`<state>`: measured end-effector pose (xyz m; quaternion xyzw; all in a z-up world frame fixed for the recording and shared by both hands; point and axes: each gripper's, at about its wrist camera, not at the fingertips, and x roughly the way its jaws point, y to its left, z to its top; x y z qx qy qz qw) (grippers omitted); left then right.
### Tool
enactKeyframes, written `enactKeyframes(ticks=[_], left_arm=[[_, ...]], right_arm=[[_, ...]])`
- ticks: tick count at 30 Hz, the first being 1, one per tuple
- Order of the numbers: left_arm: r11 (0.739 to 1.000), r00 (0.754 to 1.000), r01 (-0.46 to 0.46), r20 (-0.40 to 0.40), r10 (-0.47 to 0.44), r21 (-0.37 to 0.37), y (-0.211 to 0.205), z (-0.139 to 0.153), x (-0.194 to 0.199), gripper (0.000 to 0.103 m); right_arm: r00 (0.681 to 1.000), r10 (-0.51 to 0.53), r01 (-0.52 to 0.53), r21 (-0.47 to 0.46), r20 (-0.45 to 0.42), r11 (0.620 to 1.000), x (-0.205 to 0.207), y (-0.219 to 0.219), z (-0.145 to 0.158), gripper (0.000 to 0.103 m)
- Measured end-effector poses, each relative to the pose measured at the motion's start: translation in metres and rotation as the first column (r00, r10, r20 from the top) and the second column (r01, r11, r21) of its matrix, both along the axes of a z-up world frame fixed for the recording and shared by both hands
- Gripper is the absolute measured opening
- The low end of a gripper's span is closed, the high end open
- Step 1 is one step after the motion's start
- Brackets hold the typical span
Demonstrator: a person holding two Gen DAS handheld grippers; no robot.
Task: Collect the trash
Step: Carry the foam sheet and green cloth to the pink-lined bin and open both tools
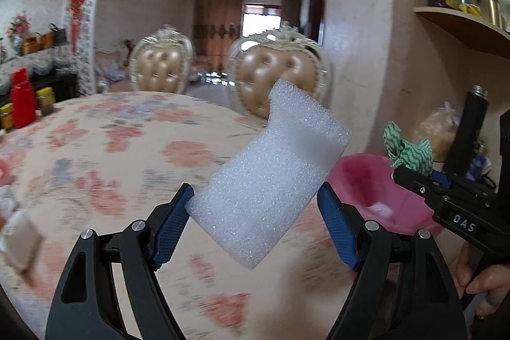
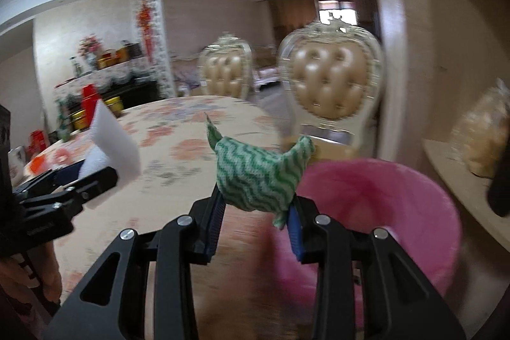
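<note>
My left gripper (image 1: 255, 199) is shut on a white foam block (image 1: 271, 171) and holds it up above the floral table (image 1: 95, 148). My right gripper (image 2: 256, 209) is shut on a crumpled green-and-white cloth (image 2: 258, 174), just left of the pink bin (image 2: 398, 203). In the left wrist view the pink bin (image 1: 366, 184) sits to the right of the foam, with the right gripper (image 1: 414, 171) and the cloth (image 1: 404, 148) above its far rim. In the right wrist view the foam (image 2: 111, 145) and left gripper (image 2: 95, 177) are at the left.
Two padded chairs (image 1: 274, 75) stand behind the table. A red container (image 1: 22, 104) and jars stand at the table's far left. White scraps (image 1: 19, 231) lie on the table near left. A shelf (image 1: 471, 31) with jars and a dark bottle (image 1: 468, 129) are at right.
</note>
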<state>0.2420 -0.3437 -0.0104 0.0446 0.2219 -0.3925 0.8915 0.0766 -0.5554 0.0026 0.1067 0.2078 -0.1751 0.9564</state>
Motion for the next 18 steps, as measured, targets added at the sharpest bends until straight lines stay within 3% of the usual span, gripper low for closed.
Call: enactKeyframes(ticks=[9, 15, 16, 17, 18], left_arm=[[0.983, 0.982, 0.184, -0.040, -0.183, 0.010, -0.098, -0.006, -0.013, 0.074], [0.968, 0.967, 0.250, -0.050, -0.249, 0.020, -0.147, -0.002, -0.014, 0.075], [0.966, 0.966, 0.256, -0.052, -0.255, 0.020, -0.153, -0.002, -0.014, 0.075], [0.962, 0.961, 0.273, -0.061, -0.272, 0.018, -0.163, -0.003, -0.013, 0.075], [0.959, 0.957, 0.283, -0.066, -0.282, 0.017, -0.169, -0.003, -0.012, 0.076]], right_arm=[[0.988, -0.143, 0.145, 0.041, -0.050, 0.989, -0.029, -0.078, -0.026, 0.036], [0.983, -0.159, 0.165, 0.063, -0.095, 0.984, -0.029, -0.111, -0.049, 0.041], [0.982, -0.157, 0.164, 0.064, -0.101, 0.984, -0.032, -0.115, -0.053, 0.044], [0.982, -0.152, 0.160, 0.073, -0.111, 0.984, -0.032, -0.120, -0.057, 0.057], [0.982, -0.150, 0.160, 0.078, -0.114, 0.984, -0.033, -0.121, -0.059, 0.064]])
